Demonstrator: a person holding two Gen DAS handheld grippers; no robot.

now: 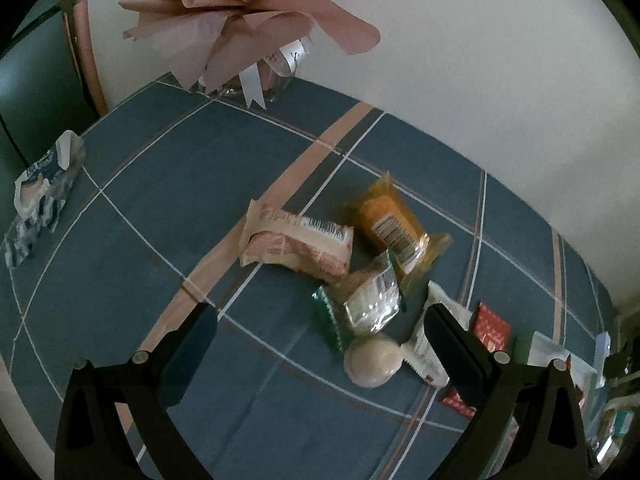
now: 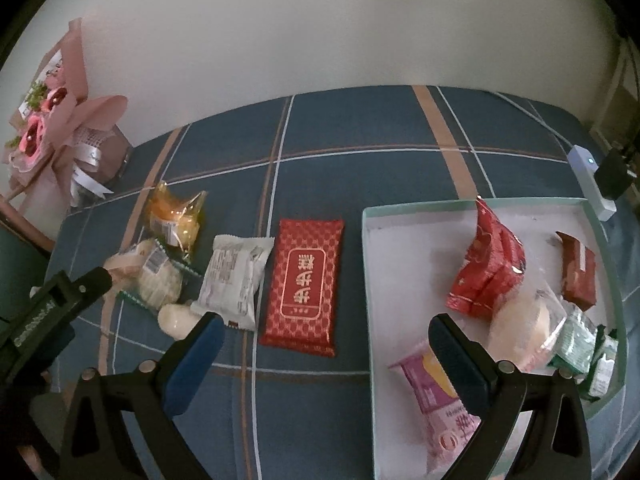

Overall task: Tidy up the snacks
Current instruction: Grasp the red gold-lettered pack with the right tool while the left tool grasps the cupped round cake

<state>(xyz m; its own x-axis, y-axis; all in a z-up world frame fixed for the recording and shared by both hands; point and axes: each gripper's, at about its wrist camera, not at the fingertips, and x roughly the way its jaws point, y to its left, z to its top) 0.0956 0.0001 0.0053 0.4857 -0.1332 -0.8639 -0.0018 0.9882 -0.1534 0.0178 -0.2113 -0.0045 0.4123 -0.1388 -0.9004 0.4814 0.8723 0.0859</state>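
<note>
At the far left of the plaid blue counter (image 2: 360, 128), a pink-wrapped bouquet (image 2: 60, 120) stands against the wall. The left tool (image 1: 320, 344) hovers with its fingers spread wide, pinching nothing, above a loose cluster of snacks — a beige packet (image 1: 298, 246), an orange packet (image 1: 394, 226), a clear green-edged packet (image 1: 370, 304) and a pale round sweet (image 1: 372, 362), all touching or overlapping. Just right of the cluster lies a white packet (image 2: 234, 280), then a flat red packet (image 2: 304, 286) close beside it. The right tool (image 2: 326, 354) is also spread and empty, over the strip of counter between the red packet and the tray. The pale green tray (image 2: 370, 272) sits at the right — inside it lie a pink packet (image 2: 428, 392), a crumpled red bag (image 2: 490, 268), a clear-wrapped bun (image 2: 524, 328), a small brown box (image 2: 578, 272) and green packets (image 2: 580, 344).
</note>
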